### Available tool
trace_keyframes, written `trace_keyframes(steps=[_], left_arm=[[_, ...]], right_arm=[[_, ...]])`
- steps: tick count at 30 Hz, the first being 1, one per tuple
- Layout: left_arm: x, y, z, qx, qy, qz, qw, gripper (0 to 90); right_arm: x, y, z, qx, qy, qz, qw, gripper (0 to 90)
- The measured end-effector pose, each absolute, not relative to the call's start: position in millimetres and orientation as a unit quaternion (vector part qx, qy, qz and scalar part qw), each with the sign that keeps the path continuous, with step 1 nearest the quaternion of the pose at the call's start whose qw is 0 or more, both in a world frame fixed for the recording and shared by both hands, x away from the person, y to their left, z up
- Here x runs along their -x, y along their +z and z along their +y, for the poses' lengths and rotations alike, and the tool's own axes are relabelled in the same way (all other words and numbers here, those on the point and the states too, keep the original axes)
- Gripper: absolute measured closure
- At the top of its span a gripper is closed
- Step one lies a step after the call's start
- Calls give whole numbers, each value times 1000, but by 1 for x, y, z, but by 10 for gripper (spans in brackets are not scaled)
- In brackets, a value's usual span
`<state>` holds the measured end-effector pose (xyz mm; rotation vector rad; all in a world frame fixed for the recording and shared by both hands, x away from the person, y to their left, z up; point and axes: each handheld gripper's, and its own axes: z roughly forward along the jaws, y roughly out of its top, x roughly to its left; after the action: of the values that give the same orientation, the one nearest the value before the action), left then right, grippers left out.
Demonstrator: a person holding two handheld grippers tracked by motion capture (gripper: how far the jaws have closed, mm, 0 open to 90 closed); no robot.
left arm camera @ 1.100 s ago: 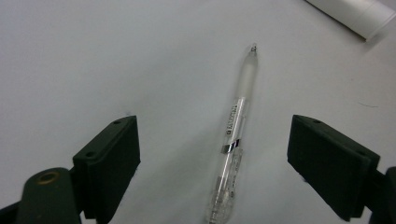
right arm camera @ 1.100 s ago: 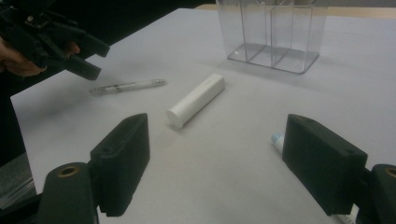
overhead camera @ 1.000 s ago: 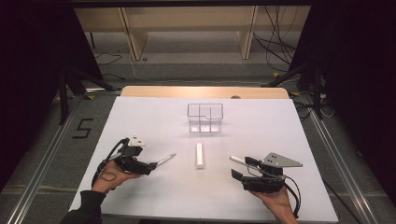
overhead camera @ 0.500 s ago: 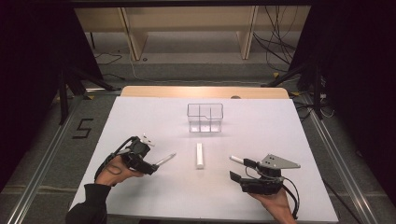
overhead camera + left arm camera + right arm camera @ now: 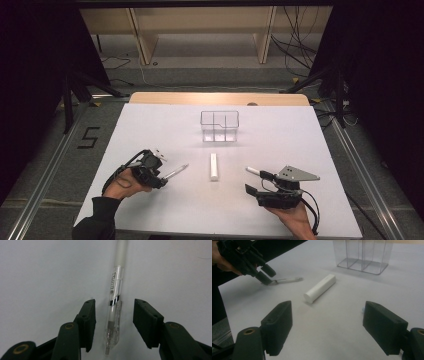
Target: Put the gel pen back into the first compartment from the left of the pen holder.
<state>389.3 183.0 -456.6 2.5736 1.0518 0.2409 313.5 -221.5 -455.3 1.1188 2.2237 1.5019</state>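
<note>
Item: clear-barrelled white pen (image 5: 114,312) lying flat on the white table (image 5: 150,130), between the left gripper (image 5: 114,325) jaws, which I had just been closing without yet pinching it; grasp pending; right gripper (image 5: 329,327) idle, jaws spread.

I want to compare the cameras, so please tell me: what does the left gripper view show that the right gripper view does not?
The left gripper view shows the printed label and silver band on the clear pen, lying between the left gripper jaws, which have just been closing without pressing it. The right gripper view shows the white cylinder, the clear organizer and the open right gripper. Both show the pen, the left gripper and the white table.
</note>
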Motion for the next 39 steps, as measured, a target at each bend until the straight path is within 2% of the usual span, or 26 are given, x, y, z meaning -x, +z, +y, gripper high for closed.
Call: trace_keyframes(steps=[9,16,26,39], left_arm=[[-390,-461,182,-913,80,364,166,612],[-390,-464,178,-918,86,355,153,640],[-392,-466,180,-916,65,362,158,735],[-395,-466,188,-900,47,385,197,762]], right_arm=[[-313,-455,-221,-381,513,760,117,246],[-314,-456,-221,-382,512,760,116,248],[-314,-457,-221,-384,513,759,115,252],[-314,-456,-221,-384,514,758,115,254]])
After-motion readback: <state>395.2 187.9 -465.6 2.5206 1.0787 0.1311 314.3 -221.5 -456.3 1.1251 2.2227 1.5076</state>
